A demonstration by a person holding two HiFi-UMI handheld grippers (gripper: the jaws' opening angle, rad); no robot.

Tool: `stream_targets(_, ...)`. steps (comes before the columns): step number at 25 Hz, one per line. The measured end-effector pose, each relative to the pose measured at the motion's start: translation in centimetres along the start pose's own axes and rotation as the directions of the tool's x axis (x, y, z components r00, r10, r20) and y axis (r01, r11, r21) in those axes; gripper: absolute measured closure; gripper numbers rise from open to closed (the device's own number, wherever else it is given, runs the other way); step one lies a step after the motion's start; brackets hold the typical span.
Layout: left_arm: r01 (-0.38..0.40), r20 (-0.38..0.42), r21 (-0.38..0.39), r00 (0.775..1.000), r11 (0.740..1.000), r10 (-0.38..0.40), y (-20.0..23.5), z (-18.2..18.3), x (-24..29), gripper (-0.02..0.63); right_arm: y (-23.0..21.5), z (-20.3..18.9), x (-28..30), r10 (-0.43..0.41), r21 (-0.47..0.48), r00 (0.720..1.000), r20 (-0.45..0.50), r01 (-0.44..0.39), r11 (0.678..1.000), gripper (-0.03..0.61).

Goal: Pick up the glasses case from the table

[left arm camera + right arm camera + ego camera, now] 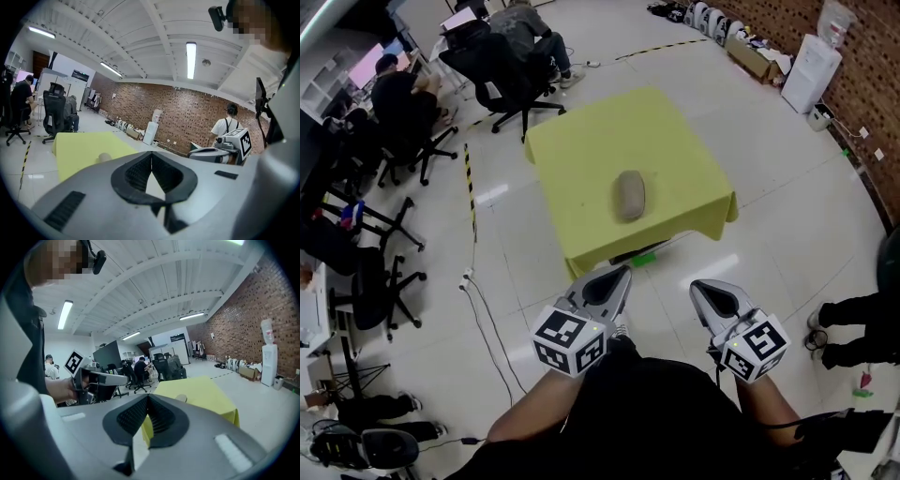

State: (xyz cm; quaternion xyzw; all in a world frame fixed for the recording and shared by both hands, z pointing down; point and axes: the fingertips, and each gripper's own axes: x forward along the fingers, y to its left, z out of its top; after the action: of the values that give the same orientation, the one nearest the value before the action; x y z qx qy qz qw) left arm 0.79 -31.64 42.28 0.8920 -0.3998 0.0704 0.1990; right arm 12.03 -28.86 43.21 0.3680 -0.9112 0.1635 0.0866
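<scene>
A tan, oval glasses case (629,195) lies near the middle of a square table with a yellow cloth (581,141). Both grippers hover over the floor short of the table's near edge, pointing toward it. The left gripper (623,272) is shut with nothing in it. The right gripper (697,285) is also shut and empty. In the left gripper view the case (104,157) shows small, beyond the closed left gripper (151,154), with the right gripper (220,152) alongside. In the right gripper view the case (181,398) sits on the table (206,392) ahead of the right gripper (148,397).
Black office chairs (511,80) with seated people stand beyond the table's far left. More chairs (380,281) and floor cables (492,328) are at the left. A water dispenser (814,70) and boxes line the brick wall. A standing person's shoes (821,339) are at the right.
</scene>
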Motion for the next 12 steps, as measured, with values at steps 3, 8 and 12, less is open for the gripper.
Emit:
stream_targets(3,0.021,0.008,-0.007,1.0,1.0,-0.021,2.5,1.0,0.6,0.606,-0.4,1.2,2.7,-0.018,-0.01,1.0,-0.005,0.018,1.0,0.575)
stream_targets(8,0.058,0.018,-0.01,0.998,0.998,-0.057,6.6,2.6,1.4,0.606,-0.6,2.3,7.3,-0.034,-0.016,0.999,-0.035,0.034,0.999,0.575)
stream_targets(12,0.078,0.009,-0.011,0.997,0.997,-0.078,9.7,3.2,2.1,0.603,-0.8,3.6,10.4,-0.051,-0.025,0.998,-0.036,0.05,0.998,0.575)
